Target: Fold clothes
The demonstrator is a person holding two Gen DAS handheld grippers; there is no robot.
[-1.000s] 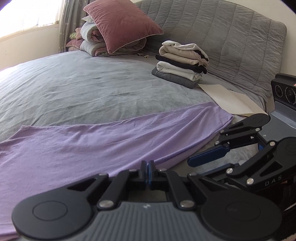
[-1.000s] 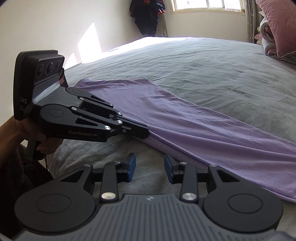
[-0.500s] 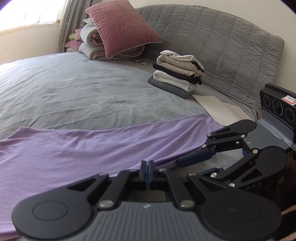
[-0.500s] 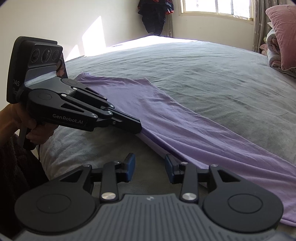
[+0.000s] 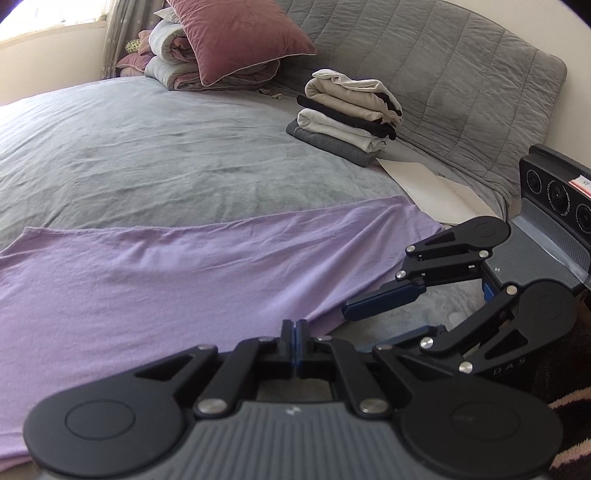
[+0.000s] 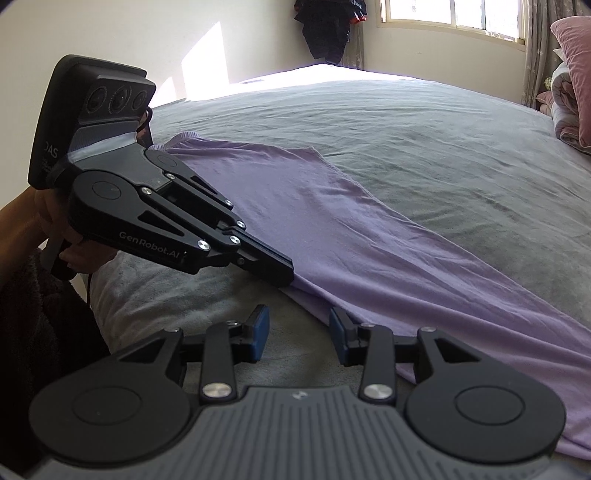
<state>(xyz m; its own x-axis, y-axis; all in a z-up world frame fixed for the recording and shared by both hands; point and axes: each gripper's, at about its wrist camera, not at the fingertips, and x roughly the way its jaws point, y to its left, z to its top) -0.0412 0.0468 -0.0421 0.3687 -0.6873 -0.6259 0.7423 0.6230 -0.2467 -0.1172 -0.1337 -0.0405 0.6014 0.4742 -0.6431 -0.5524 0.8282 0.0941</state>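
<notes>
A bedroom: a wide bed (image 5: pixel 155 147) under a grey coverlet, a quilted grey headboard (image 5: pixel 424 62) behind it, a window (image 6: pixel 450 11) on the far wall. At the head of the bed we see a mauve pillow (image 5: pixel 236 35) propped on rolled bedding, and a stack of folded clothes (image 5: pixel 351 114) with a pale flat sheet (image 5: pixel 432 184) beside it.

The purple garment (image 5: pixel 166 273) lies spread flat along the near side of the bed, its long near edge running close to the mattress edge and both tools.

The left tool (image 5: pixel 294 345) shows its two fingers pressed together at that near edge; in the right wrist view its tip meets the fabric's edge (image 6: pixel 273 267), so we judge that it pinches the hem, though the pinched cloth itself is hidden. The right tool (image 6: pixel 299 334) stands with its fingers apart, just short of the same edge and holding nothing; in the left wrist view its blue pad (image 5: pixel 384 301) hovers beside the hem.

We judge the garment to be thin, light jersey: limp, with no stiffness of its own, prone to drag and wrinkle on the plush coverlet and to slip from a shallow pinch. We would therefore take hold on the hem itself, well apart from the left tool's grip, so that the edge lifts as a straight line for the fold.
</notes>
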